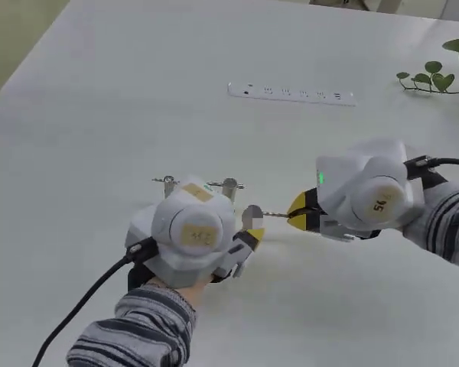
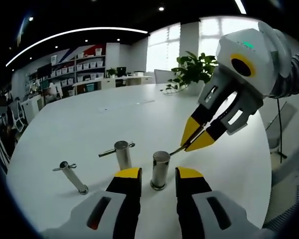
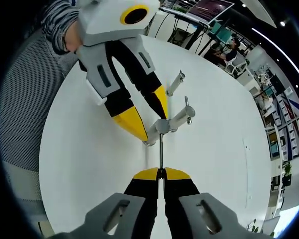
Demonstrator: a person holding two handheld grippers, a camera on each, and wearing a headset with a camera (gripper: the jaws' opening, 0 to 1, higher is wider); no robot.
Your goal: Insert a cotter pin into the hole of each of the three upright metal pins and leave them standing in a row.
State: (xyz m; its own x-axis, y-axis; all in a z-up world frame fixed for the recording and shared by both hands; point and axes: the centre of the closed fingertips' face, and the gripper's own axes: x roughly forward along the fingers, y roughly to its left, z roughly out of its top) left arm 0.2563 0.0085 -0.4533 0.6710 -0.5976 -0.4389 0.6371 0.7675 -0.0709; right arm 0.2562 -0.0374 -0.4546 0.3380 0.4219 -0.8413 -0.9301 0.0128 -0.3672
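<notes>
- Left gripper: comes in from the lower left of the head view, forearm in a striped sleeve rising from the bottom edge, black cable trailing off the body. Nose points right and slightly away from the person
- Its jaws stand part-open, one on each side of the near metal pin. In the left gripper view a thin gap shows on both sides of the shaft; in the right gripper view one yellow tip reaches the pin's foot
- Right gripper: held low over the white table, reaching in from the right, wrist level, nose aimed left at the left gripper
- Its jaws are pressed together on the tail of a cotter pin. The wire runs straight out from the tips; its far end meets the head of the near metal pin, which stands upright
- Second metal pin just behind the near one, upright, a cotter pin through its top
- Third metal pin further left in that view, also carrying one
- Power strip well beyond, plant sprig at far right
</notes>
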